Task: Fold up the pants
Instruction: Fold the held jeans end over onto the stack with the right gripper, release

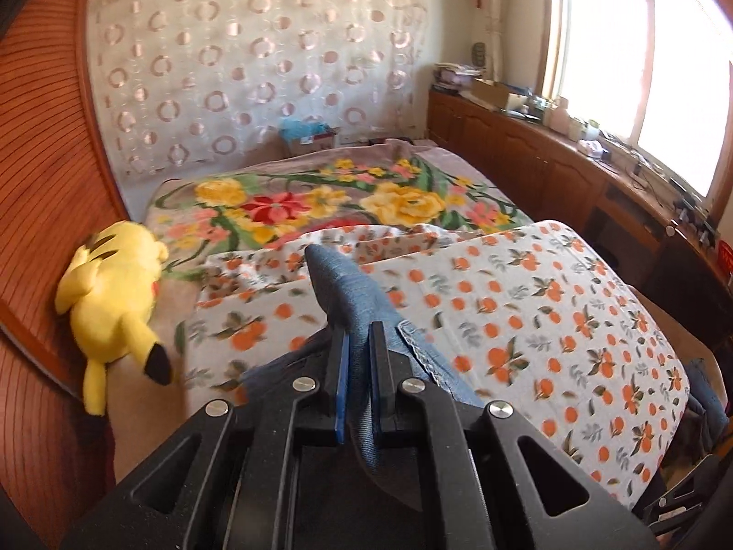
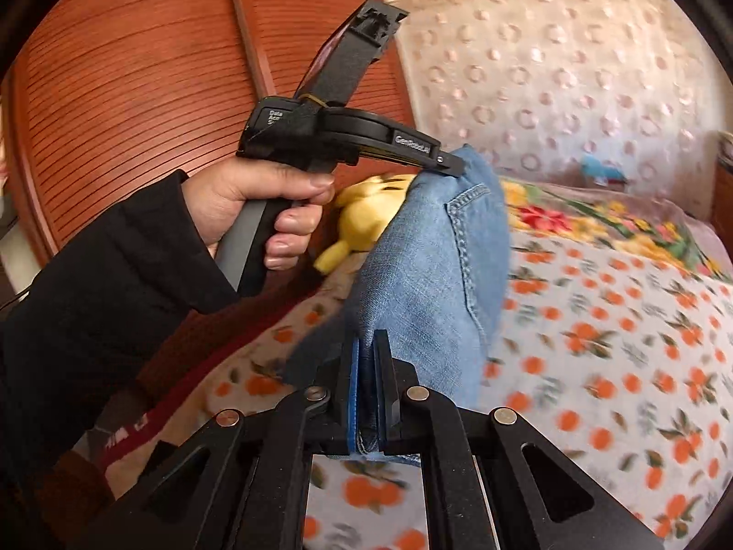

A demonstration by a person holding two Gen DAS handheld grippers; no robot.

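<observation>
The pants are blue denim jeans (image 1: pixel 348 293), held up above the bed. My left gripper (image 1: pixel 358 334) is shut on a fold of the denim, which sticks up past its fingers. In the right wrist view, my right gripper (image 2: pixel 369 343) is shut on another edge of the jeans (image 2: pixel 435 266). The left gripper (image 2: pixel 451 167) shows there too, held in a hand, clamped on the top of the same raised denim panel.
A white sheet with orange fruit print (image 1: pixel 549 321) covers the near bed, over a floral blanket (image 1: pixel 320 201). A yellow plush toy (image 1: pixel 114 293) lies at the left by a wooden wardrobe (image 1: pixel 41 183). A wooden cabinet (image 1: pixel 549 156) with clutter runs along the window at right.
</observation>
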